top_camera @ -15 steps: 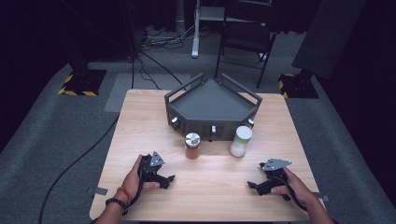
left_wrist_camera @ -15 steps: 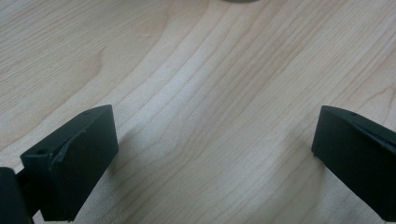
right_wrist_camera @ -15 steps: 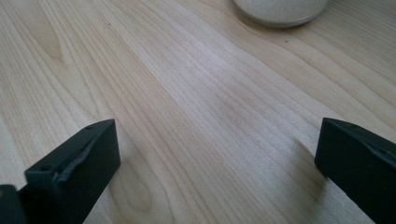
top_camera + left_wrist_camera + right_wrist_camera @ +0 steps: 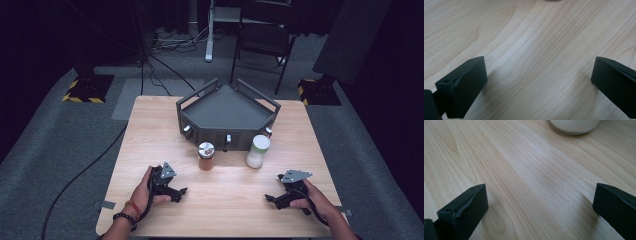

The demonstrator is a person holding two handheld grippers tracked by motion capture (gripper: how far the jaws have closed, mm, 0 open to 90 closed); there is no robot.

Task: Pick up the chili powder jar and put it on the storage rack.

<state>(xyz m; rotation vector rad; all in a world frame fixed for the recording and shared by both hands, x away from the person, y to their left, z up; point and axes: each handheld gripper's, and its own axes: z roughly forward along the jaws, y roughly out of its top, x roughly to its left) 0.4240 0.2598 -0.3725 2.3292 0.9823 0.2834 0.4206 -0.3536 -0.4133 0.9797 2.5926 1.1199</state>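
On the wooden table (image 4: pixel 235 200) my left gripper (image 4: pixel 181 192) rests near the front left, held by a hand with a bracelet on the wrist. Its jaws stand wide open over bare wood (image 4: pixel 539 75) with nothing between them. My right gripper (image 4: pixel 270 200) rests near the front right, jaws also wide open over bare wood (image 4: pixel 541 195). A small jar with a silver lid and brown contents (image 4: pixel 206 156) stands upright beyond the left gripper. A white jar with a pale green lid (image 4: pixel 258 151) stands beyond the right gripper; its base (image 4: pixel 574 126) shows at the top of the right gripper view.
A dark grey angular tray with raised rails (image 4: pixel 227 115) sits at the back middle of the table, right behind both jars. A chair (image 4: pixel 265 40), a stand and cables are on the grey floor beyond the table.
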